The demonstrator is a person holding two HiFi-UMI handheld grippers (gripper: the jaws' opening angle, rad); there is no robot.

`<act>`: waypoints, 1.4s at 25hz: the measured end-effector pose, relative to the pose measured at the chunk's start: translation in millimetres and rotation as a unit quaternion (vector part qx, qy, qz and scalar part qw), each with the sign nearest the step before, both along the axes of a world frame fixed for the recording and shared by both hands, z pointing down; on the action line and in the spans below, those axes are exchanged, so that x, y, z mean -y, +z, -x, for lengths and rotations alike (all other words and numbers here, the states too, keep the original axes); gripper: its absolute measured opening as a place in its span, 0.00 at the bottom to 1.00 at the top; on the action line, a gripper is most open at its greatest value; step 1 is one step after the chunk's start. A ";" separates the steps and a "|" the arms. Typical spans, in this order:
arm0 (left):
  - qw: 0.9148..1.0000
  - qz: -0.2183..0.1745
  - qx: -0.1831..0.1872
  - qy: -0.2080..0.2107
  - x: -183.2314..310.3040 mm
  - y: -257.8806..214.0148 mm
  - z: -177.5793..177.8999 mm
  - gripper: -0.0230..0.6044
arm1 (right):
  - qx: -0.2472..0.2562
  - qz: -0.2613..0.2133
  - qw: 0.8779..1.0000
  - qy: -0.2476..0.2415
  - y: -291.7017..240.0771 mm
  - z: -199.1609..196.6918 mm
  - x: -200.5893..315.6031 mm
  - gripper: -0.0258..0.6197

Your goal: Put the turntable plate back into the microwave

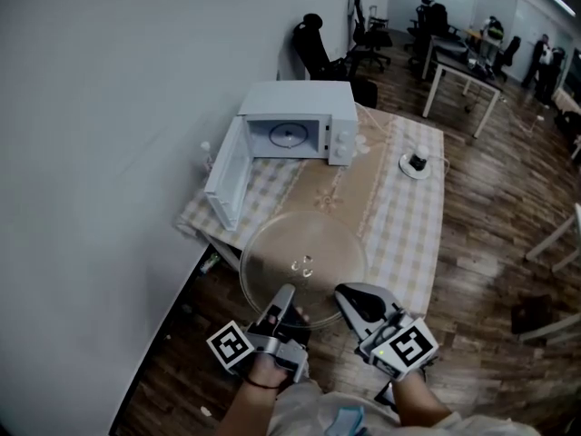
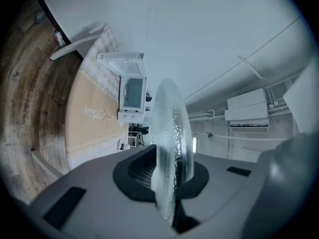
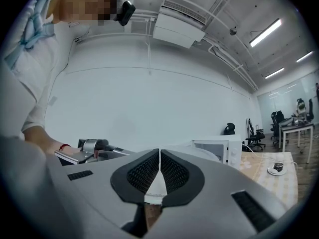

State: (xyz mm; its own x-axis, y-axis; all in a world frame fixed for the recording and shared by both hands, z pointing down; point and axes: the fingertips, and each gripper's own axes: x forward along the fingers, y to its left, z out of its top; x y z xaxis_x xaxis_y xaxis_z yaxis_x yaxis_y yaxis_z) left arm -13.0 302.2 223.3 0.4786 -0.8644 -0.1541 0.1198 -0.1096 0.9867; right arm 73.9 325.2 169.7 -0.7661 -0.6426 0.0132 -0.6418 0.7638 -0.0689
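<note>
The round clear glass turntable plate (image 1: 302, 260) hangs level in the air before the table's near end. My left gripper (image 1: 283, 300) is shut on its near rim; in the left gripper view the plate (image 2: 172, 133) stands edge-on between the pads. My right gripper (image 1: 345, 293) is shut, its tips at the plate's near right rim, and I see nothing between its pads (image 3: 172, 171). The white microwave (image 1: 304, 121) stands at the table's far end. Its door (image 1: 225, 178) is swung open to the left and the cavity holds only the roller ring (image 1: 286, 136).
The table (image 1: 408, 234) has a checked cloth with a beige runner. A small white dish (image 1: 416, 164) with a dark object sits at its far right. A white wall runs along the left. Office chairs (image 1: 313, 48) and desks stand beyond.
</note>
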 end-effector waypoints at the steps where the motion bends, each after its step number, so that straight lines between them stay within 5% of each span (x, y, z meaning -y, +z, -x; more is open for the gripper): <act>1: 1.000 0.000 0.000 0.002 5.1 0.2 3.2 0.07 | -0.004 0.005 1.000 0.003 2.7 2.5 4.7 0.09; 16: 0.999 0.000 0.009 0.033 83.3 5.3 37.2 0.07 | -0.022 0.016 0.999 0.037 14.1 37.1 77.9 0.09; 28: 1.000 0.003 0.003 0.024 159.2 12.8 30.6 0.07 | -0.026 -0.005 1.000 0.012 13.7 36.5 154.3 0.09; 35: 1.000 0.005 0.011 0.017 217.9 22.5 24.0 0.07 | -0.046 0.021 0.999 0.001 35.6 26.5 214.5 0.09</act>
